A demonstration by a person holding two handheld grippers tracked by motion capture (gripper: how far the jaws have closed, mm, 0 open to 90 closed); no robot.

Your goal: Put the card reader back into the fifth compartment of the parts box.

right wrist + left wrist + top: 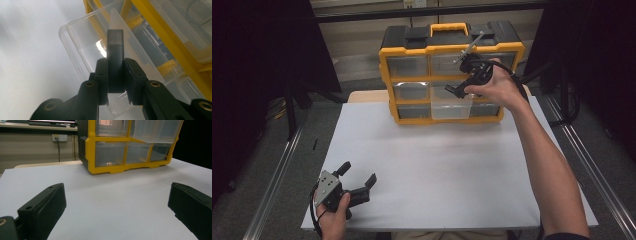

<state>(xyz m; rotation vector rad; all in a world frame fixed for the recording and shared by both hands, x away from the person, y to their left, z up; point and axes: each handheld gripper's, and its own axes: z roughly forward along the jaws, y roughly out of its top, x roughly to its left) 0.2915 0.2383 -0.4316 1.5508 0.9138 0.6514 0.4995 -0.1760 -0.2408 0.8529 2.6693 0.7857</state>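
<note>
Between the right gripper's (116, 75) clamped jaws sat a dark block (115, 60), poised above the pulled-out clear drawer (82, 42) for dropping in, while the left gripper (357, 185) gaped wide.

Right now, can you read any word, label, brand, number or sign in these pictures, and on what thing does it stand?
None can be read.
The yellow organizer shows no legible brand or label.
The dark block held in the right gripper carries only a faint cross mark, no letters.
The wall socket and the orange patch behind the upper drawer are too blurred to read.
</note>
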